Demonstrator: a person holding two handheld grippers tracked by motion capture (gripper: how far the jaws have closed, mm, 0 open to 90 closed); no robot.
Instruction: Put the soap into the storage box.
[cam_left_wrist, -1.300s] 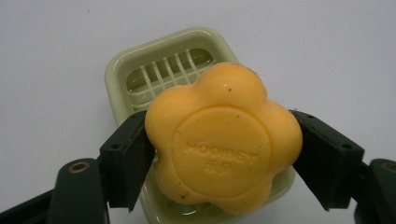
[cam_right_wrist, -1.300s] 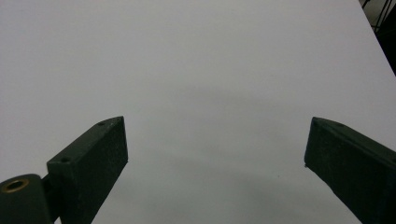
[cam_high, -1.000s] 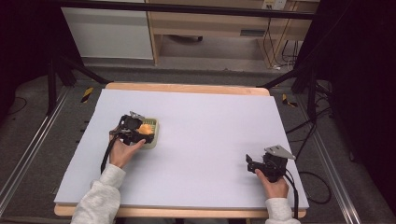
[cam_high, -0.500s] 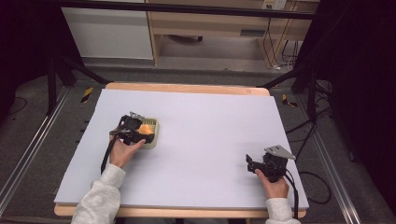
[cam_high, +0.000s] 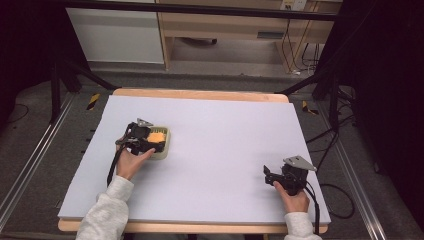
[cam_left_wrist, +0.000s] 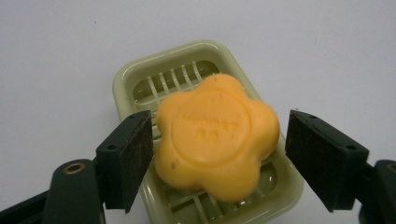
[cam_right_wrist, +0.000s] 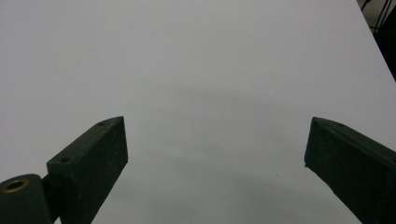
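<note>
Nothing's moved since earlier: my left gripper still straddles the flower-shaped orange soap in the green soap dish, jaws open, w/o clamping. Soap's prob slippery; grip opposite lobes.

Bare table lies open; only the soap dish obstructs, left.

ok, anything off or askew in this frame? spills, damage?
Only one thing: the orange flower-shaped soap sits tilted in the green slatted dish, covering much of it rather than lying flat. The left gripper is open around it, one pad touching or nearly so. The right gripper is open above bare table. No spills or damage.
</note>
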